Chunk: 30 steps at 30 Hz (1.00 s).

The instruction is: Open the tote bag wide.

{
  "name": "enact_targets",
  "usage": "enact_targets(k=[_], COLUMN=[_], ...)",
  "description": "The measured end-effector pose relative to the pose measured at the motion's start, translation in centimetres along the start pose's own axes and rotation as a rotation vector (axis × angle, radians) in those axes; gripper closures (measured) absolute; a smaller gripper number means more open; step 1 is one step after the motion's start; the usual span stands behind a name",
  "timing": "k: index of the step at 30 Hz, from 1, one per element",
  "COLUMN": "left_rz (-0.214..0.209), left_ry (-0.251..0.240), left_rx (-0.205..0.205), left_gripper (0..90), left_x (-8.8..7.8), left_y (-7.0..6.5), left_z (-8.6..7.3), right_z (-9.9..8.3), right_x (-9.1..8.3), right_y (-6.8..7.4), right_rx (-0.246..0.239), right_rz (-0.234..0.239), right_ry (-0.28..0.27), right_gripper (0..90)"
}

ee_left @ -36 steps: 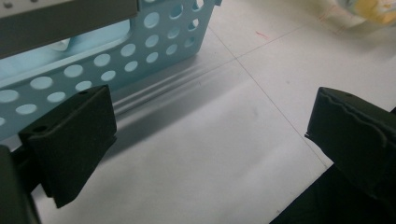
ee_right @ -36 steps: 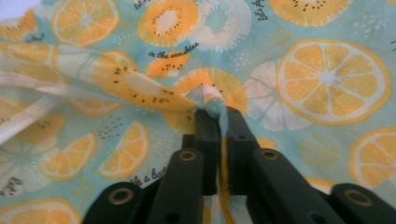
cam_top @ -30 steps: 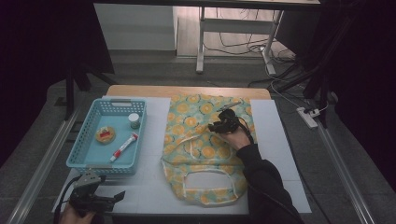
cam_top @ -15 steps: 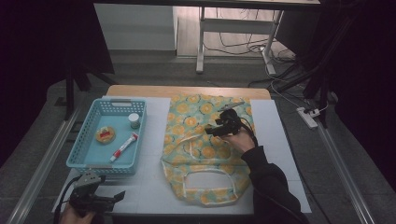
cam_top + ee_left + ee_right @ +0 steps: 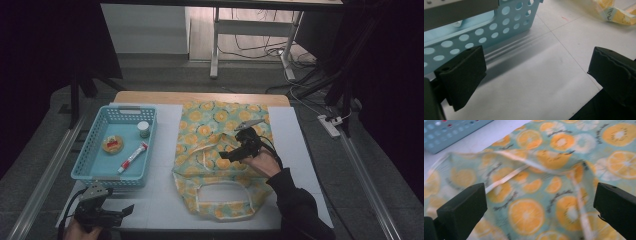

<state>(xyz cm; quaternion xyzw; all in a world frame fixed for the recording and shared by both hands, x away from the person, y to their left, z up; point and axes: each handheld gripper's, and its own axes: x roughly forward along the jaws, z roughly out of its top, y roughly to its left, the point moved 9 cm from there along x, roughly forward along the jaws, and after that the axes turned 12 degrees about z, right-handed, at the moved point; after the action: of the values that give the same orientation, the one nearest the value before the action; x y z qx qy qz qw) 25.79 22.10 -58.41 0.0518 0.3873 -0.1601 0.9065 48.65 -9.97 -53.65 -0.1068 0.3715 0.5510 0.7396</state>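
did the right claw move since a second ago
Yes. The right claw has shifted toward the person and slightly left over the citrus-print bag, farther from the table's wooden far edge; its jaws have just been opening, with nothing between them.

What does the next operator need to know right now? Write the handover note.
Right tongs: open, holding nothing, just opened, over the middle of the cloth bag.
Left tongs: open, empty, at the near table edge in front of the basket.
Bag lies flat on the mat, handles loose on top.
Basket holds a tube, a small jar and a round item.
Done: bag released. Left: probably packing the items into the bag.
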Motion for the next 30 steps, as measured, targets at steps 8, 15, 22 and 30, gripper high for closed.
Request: enact_targets(k=[8,15,22,30], left_rz=[0.001,0.0,-0.001,0.001], left_ry=[0.001,-0.001,-0.003,-0.002], left_rx=[0.001,0.004,0.005,0.008], left_gripper=[1.3,1.3,1.4,1.4], left_x=[0.0,0.0,-0.1,0.0], left_y=[0.0,0.0,-0.1,-0.1], left_z=[0.0,0.0,0.0,0.0], right_z=[-2.9,-5.1,-6.7,-6.5], right_x=[0.7,2.3,2.8,2.1], right_y=[1.6,1.8,1.6,2.4], right_rx=[-0.059,-0.098,-0.137,-0.17], right_rz=[-0.013,-0.023,-0.025,0.01], right_ry=[0.1,0.189,0.238,0.222], right_gripper=[0.0,0.0,9.6,55.3])
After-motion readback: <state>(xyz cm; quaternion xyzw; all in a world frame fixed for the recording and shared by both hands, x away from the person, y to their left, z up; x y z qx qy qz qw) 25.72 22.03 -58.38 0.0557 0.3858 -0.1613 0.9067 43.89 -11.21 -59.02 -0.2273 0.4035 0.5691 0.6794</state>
